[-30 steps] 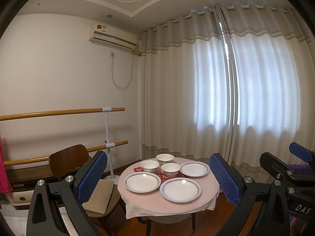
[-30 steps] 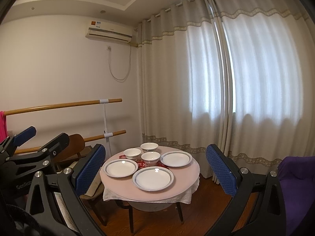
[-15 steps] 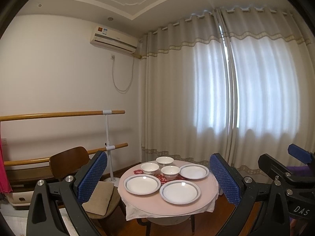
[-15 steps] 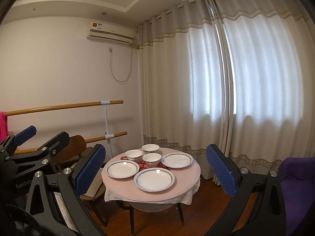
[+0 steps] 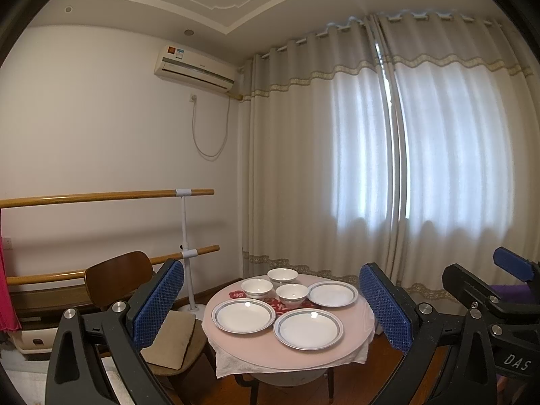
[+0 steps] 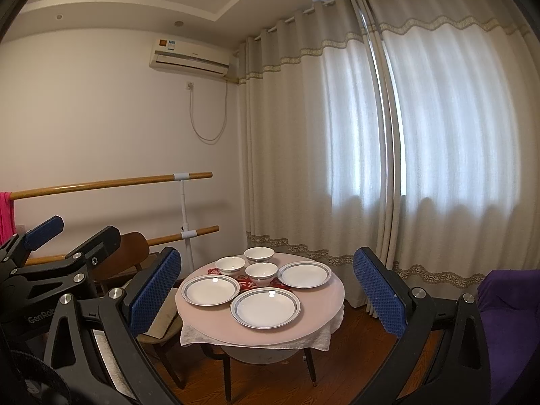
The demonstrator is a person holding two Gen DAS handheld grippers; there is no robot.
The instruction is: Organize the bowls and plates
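Plates (image 5: 308,328), bowls (image 5: 292,294) on table (image 5: 351,347); well beyond both empty, spread tongs (image 5: 271,307)

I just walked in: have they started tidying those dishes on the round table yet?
Nothing looks done: three plates and three bowls sit apart on the table, none stacked. Nothing is in hand: the left gripper and right gripper are open, away from the table. All sorting remains.

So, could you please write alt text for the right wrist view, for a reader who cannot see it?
A small round table holds three white plates and three white bowls, seen between the open blue-padded fingers of the right gripper. The left gripper shows at the left edge, with a wooden chair, a wall air conditioner and closed curtains behind.
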